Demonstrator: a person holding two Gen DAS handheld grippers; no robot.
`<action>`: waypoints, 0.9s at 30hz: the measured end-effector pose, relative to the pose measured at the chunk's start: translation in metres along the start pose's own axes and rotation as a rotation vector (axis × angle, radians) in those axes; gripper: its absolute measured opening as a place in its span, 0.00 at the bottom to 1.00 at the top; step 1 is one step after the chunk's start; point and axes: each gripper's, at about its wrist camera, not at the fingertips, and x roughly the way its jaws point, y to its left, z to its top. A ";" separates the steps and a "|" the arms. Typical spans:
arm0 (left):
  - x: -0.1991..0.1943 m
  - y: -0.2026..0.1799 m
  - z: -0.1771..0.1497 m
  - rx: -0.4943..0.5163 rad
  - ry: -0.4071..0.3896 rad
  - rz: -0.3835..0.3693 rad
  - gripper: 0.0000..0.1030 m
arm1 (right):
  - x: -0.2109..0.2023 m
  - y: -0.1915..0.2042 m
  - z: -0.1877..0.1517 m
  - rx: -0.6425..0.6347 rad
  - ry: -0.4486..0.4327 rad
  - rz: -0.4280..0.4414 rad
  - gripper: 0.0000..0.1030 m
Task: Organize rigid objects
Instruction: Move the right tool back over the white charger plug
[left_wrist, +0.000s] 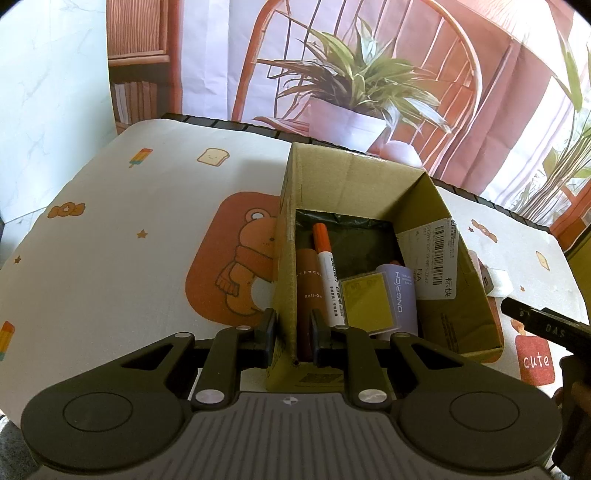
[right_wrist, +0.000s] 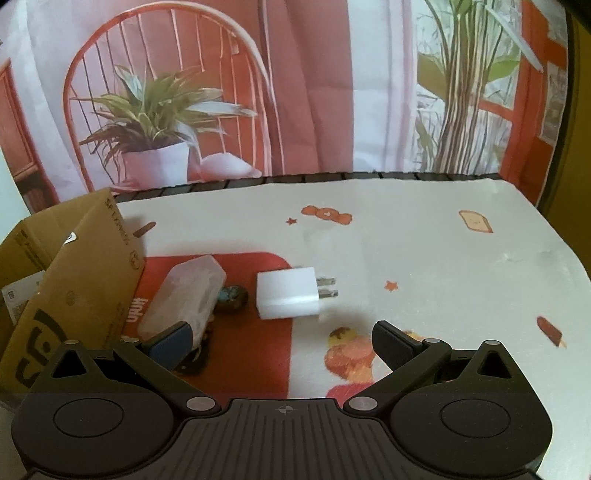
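Four items already lie in the cardboard box (left_wrist: 354, 206): orange-capped marker (left_wrist: 327, 271), brown roll-on tube (left_wrist: 309, 284), yellow pad (left_wrist: 367, 302), lilac tube (left_wrist: 402, 291). Left hand-held gripper (left_wrist: 291, 332) clamps the box's corrugated wall. Right hand-held gripper (right_wrist: 280, 339) gapes over the worktop (right_wrist: 424, 251); glossy white charger (right_wrist: 288, 295), frosted case (right_wrist: 184, 299) and dark pebble (right_wrist: 231, 299) remain beside the box.

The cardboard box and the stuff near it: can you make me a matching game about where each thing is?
Things:
1. orange-capped marker
2. white charger plug
3. clear plastic case
4. left gripper

Places:
A. lying beside the cardboard box, right against its outer wall
B. inside the box
C. jaws clamped on the box's wall
D. on the tablecloth, prongs pointing right, apart from the box

Pairs: 1-B, 2-D, 3-A, 4-C
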 end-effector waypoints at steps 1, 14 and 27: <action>0.000 0.000 0.000 0.001 0.000 0.001 0.19 | 0.001 -0.001 0.001 -0.007 -0.009 -0.005 1.00; 0.000 0.002 -0.001 0.004 0.003 0.010 0.19 | 0.026 -0.003 0.010 -0.105 -0.066 -0.014 0.60; 0.000 0.002 -0.001 0.005 0.004 0.012 0.19 | 0.047 0.008 0.013 -0.143 -0.047 -0.022 0.45</action>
